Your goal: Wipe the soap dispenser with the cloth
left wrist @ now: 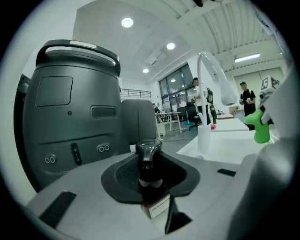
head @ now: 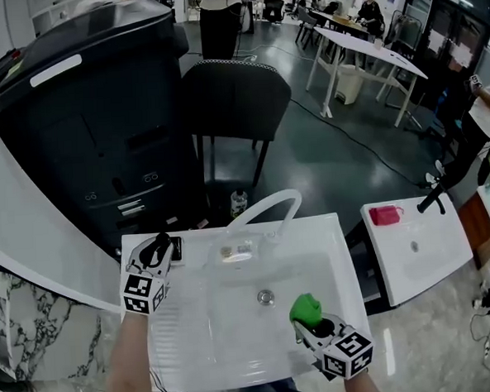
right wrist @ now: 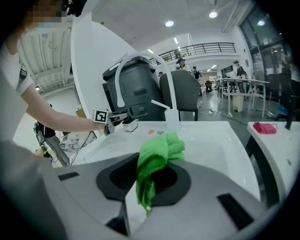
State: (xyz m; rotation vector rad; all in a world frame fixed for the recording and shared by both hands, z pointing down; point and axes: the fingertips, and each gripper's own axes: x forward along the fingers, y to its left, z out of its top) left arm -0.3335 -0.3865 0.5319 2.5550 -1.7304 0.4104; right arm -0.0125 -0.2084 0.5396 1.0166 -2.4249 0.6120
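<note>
Left tongs (head: 159,246) half-open, clamped on soap dispenser (left wrist: 151,180) at 10 o'clock on sink (head: 331,252); right tongs (head: 311,326) pinch green cloth (right wrist: 157,157) at 5 o'clock. Risk: grip looks high near pump (left wrist: 149,151), wiping pressure could twist it loose.

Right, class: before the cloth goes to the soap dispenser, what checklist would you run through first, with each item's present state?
1. Cloth held by the right gripper: ok, the green cloth is bunched between its jaws.
2. Soap dispenser between the left gripper's jaws: ok.
3. Left grip firm: cannot tell whether the pads press on it.
4. Dispenser upright: ok, pump head on top.
5. Cloth in contact with the dispenser: not ok. The cloth hangs over the near right of the sink, and the dispenser is at its far left corner.
</note>
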